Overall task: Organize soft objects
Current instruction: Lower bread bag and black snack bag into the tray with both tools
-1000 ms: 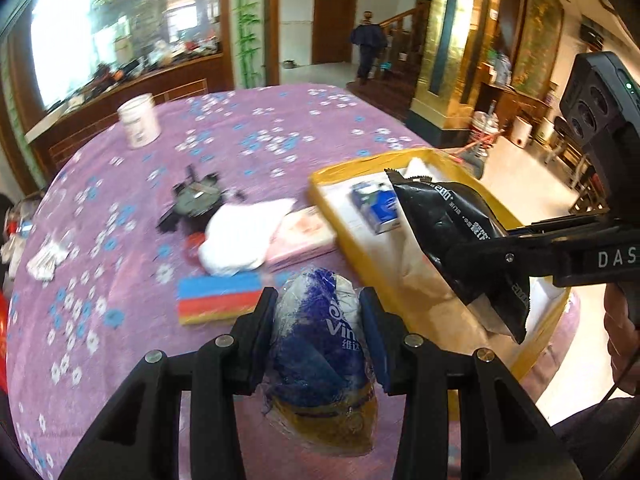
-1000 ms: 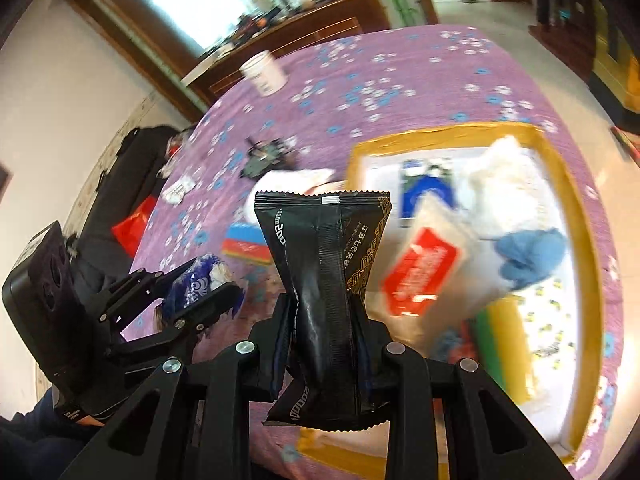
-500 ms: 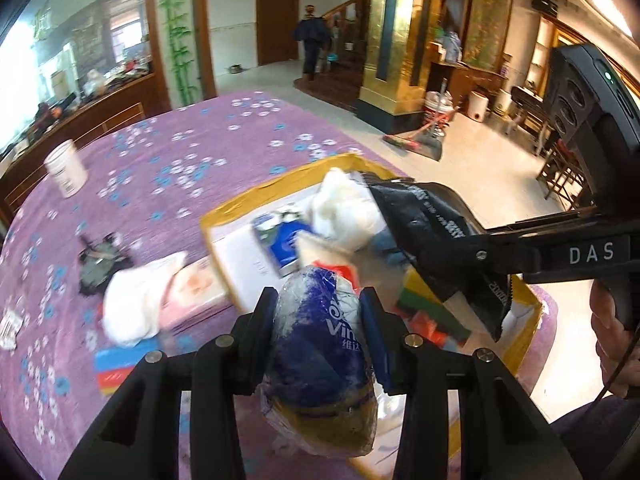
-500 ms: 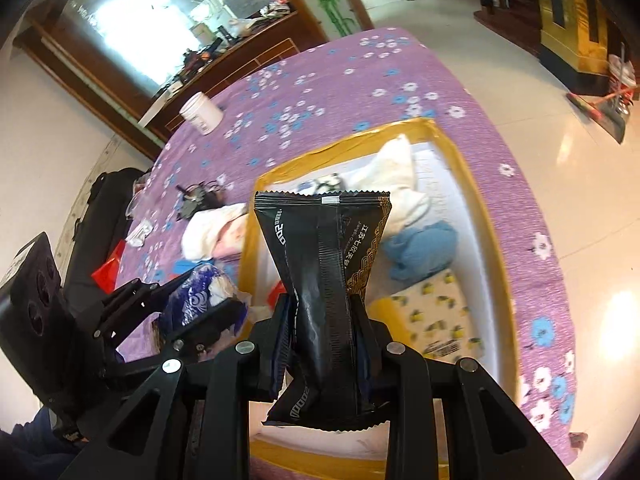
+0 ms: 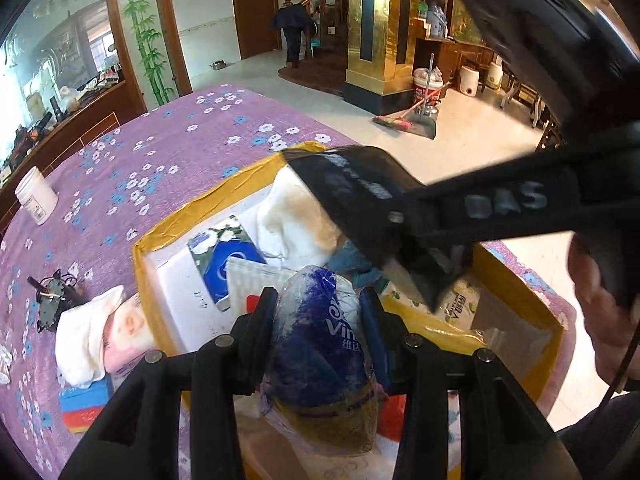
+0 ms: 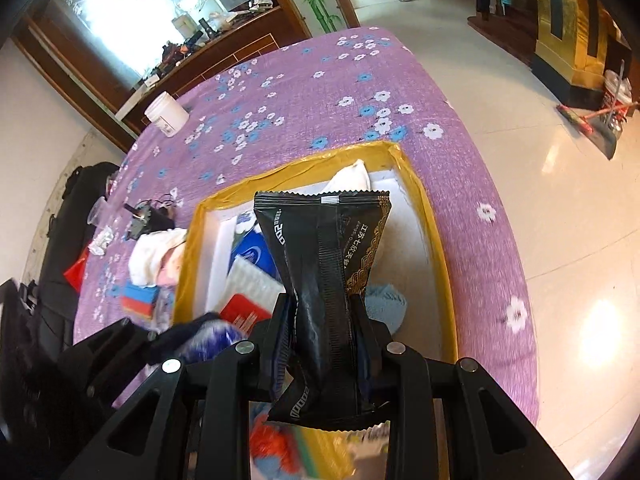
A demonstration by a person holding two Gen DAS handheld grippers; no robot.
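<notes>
Both grippers are loaded and hang over the yellow-rimmed box (image 5: 192, 216). The left gripper (image 5: 320, 320) has its jaws pinching a blue tissue pack (image 5: 320, 344) wrapped in clear plastic, which bulges between the two pads and sticks out beyond them. The right gripper (image 6: 322, 344) has its jaws clamped on the waist of a black snack packet (image 6: 320, 264), whose crimped top stands well past the fingertips; in the left wrist view this packet crosses just above and ahead of the left jaws. Beyond both sets of jaws, the box already holds a fair share of the goods: a white cloth (image 5: 296, 216), a blue-and-white tissue pack (image 5: 228, 256), a blue towel (image 6: 384, 304) and a red-labelled white packet (image 6: 244, 292). So the sorting looks more than half done, with these two items seemingly next to go in. Off to the left of the left jaws, outside the box on the purple flowered tablecloth (image 5: 168, 152), a white towel (image 5: 86, 336) over a pink pack (image 5: 128, 344) and a striped sponge (image 5: 84, 404) are still to be collected. The small black gadget (image 5: 50, 310) and white jar (image 5: 36, 196) farther out do not look soft and probably stay put.
</notes>
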